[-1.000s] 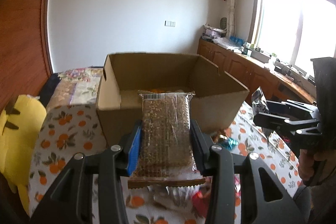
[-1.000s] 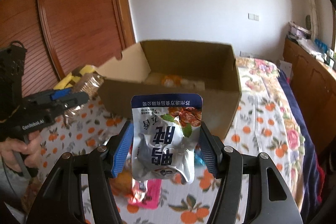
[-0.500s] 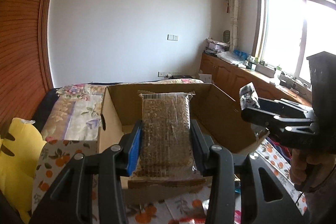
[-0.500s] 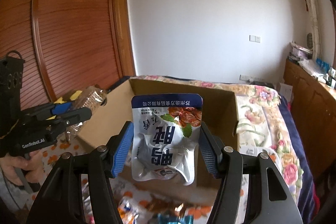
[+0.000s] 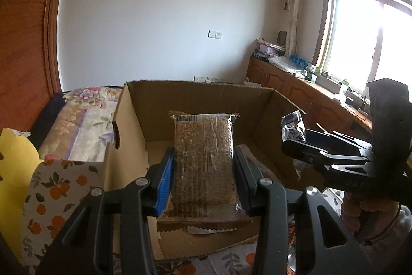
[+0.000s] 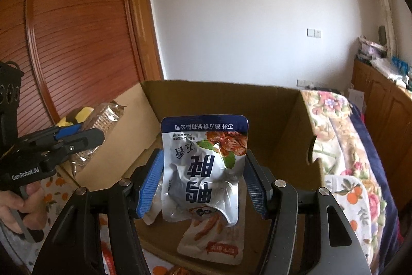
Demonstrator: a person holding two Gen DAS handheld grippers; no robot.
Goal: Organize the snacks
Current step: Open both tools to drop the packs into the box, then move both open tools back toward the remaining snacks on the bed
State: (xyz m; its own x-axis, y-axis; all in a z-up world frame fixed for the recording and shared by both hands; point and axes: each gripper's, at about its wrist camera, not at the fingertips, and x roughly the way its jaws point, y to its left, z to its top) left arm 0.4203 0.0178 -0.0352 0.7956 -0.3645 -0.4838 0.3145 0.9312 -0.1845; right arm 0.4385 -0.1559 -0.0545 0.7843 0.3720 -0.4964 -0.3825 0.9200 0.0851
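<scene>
The left tongs [image 5: 203, 172] pinch a long bar of pressed grains [image 5: 204, 166] in clear, shiny wrap. The right tongs [image 6: 204, 177] pinch a white and blue foil pouch [image 6: 206, 166], soft and wrinkled, with large printed characters. Both snacks hang over the open cardboard box [image 5: 195, 97], the bar toward its left wall and the pouch toward its right wall. Inside the box, under the pouch, a white packet with an orange print [image 6: 213, 241] lies flat on the bottom.

The box is plain brown corrugated board with matte walls and a cut-out handle hole in a side wall. It stands on a cloth with an orange fruit pattern [image 5: 51, 187]; I cannot tell if a surface or a bed is under the cloth.

I think the step now is to release both snacks into the box. Some things could go wrong. The two tongs are near each other above the box, so they may knock together if both go down at once. The pouch is smooth and its lower part is crumpled, so it could slip early or fall on edge against the wall. The bar is stiff and long; released while tilted, it may lean on the near wall and not lie flat.
</scene>
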